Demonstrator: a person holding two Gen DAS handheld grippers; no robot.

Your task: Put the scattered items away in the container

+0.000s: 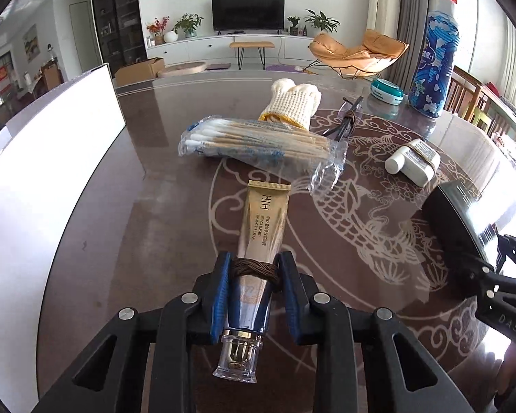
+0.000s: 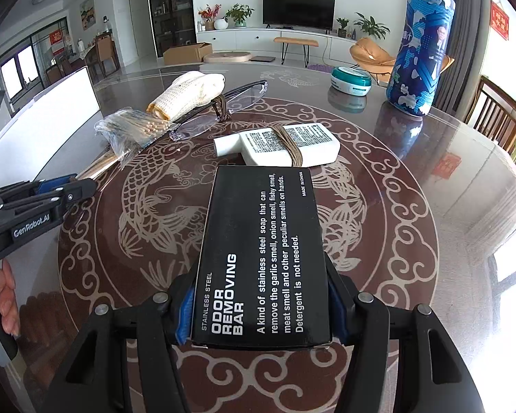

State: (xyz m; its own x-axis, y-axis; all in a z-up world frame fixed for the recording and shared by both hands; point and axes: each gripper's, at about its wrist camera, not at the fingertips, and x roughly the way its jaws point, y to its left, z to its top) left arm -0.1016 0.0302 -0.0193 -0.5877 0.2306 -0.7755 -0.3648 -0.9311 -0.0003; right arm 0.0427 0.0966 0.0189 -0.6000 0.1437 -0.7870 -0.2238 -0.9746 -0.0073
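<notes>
Across the glass-topped counter (image 2: 447,172) lie a bag of cotton swabs (image 1: 258,141), a knitted glove (image 1: 292,103), rimless glasses (image 2: 220,110) and a white flat bottle (image 2: 285,148) bound with brown cord, with a teal round tin (image 2: 351,77) and a tall blue patterned can (image 2: 419,51) farther back and the white container (image 1: 44,179) at the left edge. Nearer, the left hand-held gripper (image 1: 253,275) is clamped on a gold cream tube (image 1: 261,220) just below its cord band, cap toward the camera, the tube's far end lying close to the swab bag. Beside it, the right hand-held gripper (image 2: 261,313) grips a black odor-removing-bar box (image 2: 261,251) by its long sides, the box reaching toward the white bottle.
</notes>
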